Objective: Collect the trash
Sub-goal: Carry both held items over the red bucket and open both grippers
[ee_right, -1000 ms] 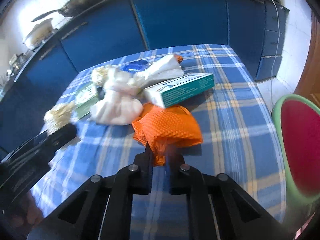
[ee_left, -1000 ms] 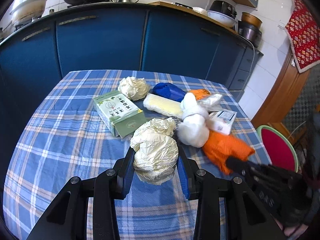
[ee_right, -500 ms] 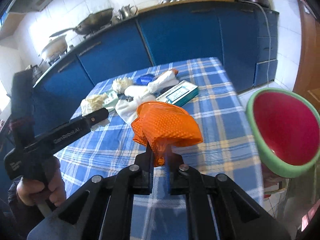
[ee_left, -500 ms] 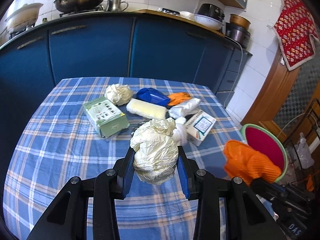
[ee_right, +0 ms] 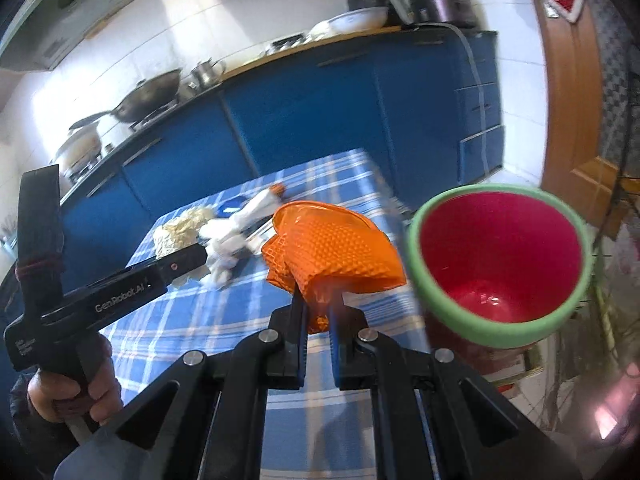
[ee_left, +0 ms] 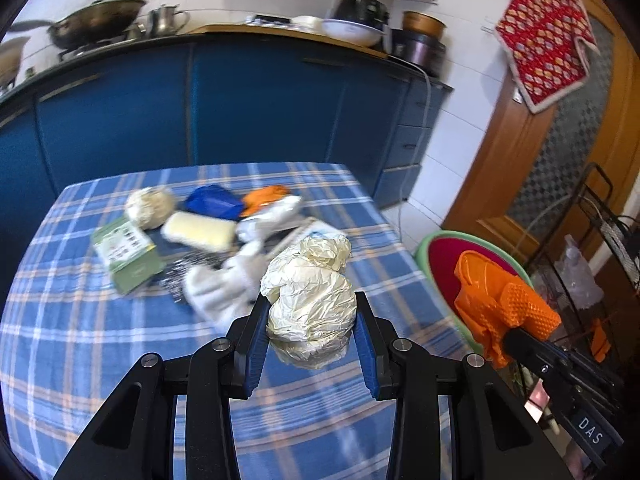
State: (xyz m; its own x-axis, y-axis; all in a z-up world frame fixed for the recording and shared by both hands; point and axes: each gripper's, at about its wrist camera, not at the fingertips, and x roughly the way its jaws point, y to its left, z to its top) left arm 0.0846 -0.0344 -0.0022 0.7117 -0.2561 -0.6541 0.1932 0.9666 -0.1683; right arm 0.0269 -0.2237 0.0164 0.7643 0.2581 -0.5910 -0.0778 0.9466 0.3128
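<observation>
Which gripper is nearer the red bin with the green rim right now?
Right. The right gripper, shut on the orange glove, is beside the bin; the left gripper holds its crumpled paper ball over the table.

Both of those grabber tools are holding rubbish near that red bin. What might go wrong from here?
The right gripper pinches only a bottom corner of the orange glove, so it might slip out before it is over the red bin. The bin stands beside the table, off its edge, so a badly aimed drop would probably land on the floor. The crumpled paper ball in the left gripper bulges above the pads and might squeeze out.
</observation>
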